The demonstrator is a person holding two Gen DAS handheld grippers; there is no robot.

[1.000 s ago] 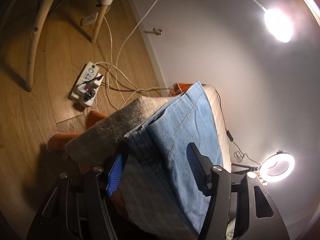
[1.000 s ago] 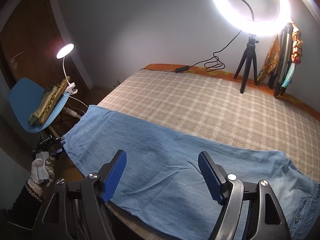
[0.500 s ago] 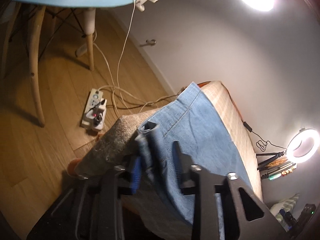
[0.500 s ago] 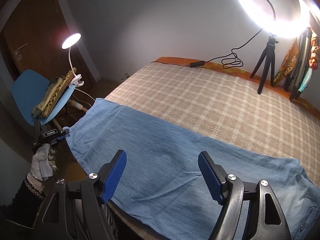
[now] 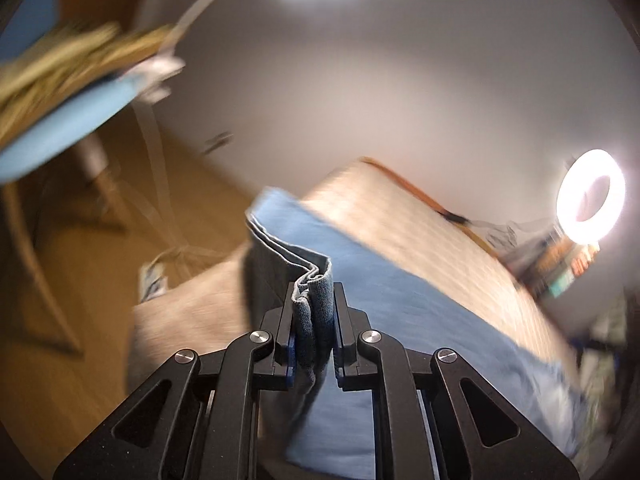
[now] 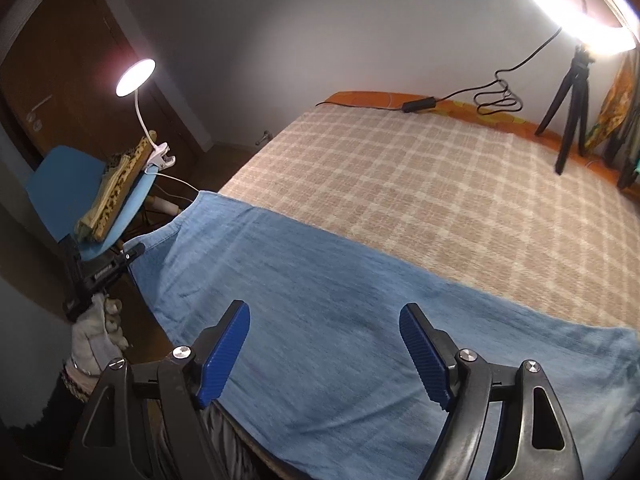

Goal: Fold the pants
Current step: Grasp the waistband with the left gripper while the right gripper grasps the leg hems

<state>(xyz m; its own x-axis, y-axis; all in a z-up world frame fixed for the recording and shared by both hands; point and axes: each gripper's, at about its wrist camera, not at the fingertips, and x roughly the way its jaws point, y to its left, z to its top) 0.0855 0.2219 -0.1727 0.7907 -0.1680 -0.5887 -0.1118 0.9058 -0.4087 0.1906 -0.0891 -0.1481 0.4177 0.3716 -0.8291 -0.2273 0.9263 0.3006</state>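
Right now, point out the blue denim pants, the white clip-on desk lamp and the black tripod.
blue denim pants [image 6: 340, 320]: right wrist view, mid-leg fabric.
white clip-on desk lamp [image 6: 135, 72]: right wrist view, glowing head.
black tripod [image 6: 573, 96]: right wrist view, legs.

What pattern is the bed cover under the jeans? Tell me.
Beige and cream plaid check on the bed cover, clearest in the right wrist view.

L tongs [image 5: 313, 312] clamped, R tongs [image 6: 324, 350] wide.
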